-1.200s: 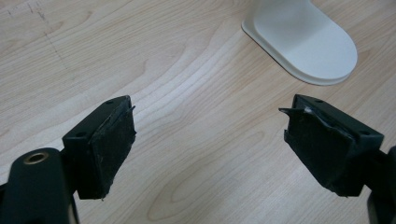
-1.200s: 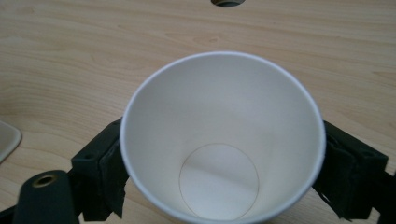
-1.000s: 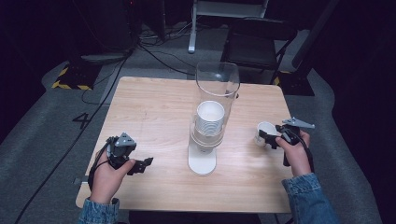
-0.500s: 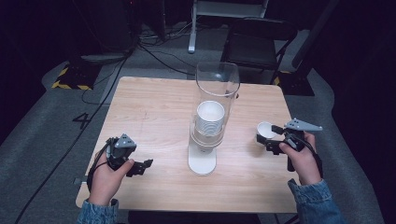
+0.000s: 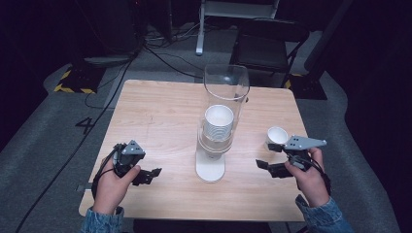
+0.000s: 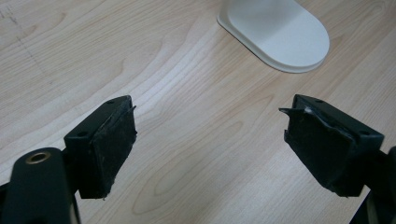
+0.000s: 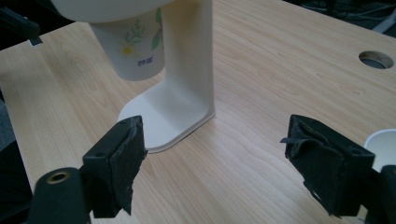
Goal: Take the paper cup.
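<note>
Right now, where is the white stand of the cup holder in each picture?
High view: the stand is in the middle of the table, its flat foot toward the person.
Left gripper view: its rounded foot is at top right.
Right gripper view: post and foot are at centre left, a cup hanging above.
Shared landmark: the wood table.

We held the left gripper (image 5: pixel 151 174) low in our left hand (image 5: pixel 112 182), its jaws spread wide with nothing between the pads (image 6: pixel 109 144). Our right hand (image 5: pixel 311 177) held the right gripper (image 5: pixel 265 166) likewise, jaws parted and empty.
</note>
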A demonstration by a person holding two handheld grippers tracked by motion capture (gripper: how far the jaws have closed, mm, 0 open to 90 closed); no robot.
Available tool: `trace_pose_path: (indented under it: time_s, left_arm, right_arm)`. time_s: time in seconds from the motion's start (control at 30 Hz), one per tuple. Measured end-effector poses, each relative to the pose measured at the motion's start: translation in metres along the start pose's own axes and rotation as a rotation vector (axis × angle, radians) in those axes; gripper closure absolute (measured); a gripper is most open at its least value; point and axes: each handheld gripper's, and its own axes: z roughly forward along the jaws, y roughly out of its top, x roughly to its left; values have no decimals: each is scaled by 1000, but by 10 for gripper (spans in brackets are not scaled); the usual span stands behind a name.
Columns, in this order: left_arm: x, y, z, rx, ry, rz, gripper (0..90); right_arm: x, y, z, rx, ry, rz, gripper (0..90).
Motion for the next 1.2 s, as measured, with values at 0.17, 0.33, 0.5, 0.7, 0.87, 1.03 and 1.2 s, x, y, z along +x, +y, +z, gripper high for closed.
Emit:
trace_pose_path:
  time_s: [0.17, 0.33, 0.5, 0.7, 0.87, 1.03, 1.2]
  left_arm:
    - [1, -1, 1, 14, 0, 8, 165]
    - [1, -1, 3, 22, -1, 6, 166]
    - [1, -2, 5, 30, 2, 5, 166]
    - [0, -2, 7, 37, -3, 12, 166]
    - [0, -2, 8, 44, 2, 15, 166]
    - [1, -2, 8, 47, 5, 10, 166]
    - [1, -2, 8, 47, 7, 10, 166]
  right_arm:
    - [13, -12, 12, -11, 42, -57, 180]
    - [22, -37, 31, -37, 46, -67, 171]
    - [23, -58, 48, -8, 34, -63, 175]
    - [21, -69, 58, -30, 19, -36, 168]
    - [18, -74, 68, -6, -9, -15, 169]
    - [13, -82, 80, -32, -95, 30, 162]
    - [11, -84, 82, -21, -106, 30, 161]
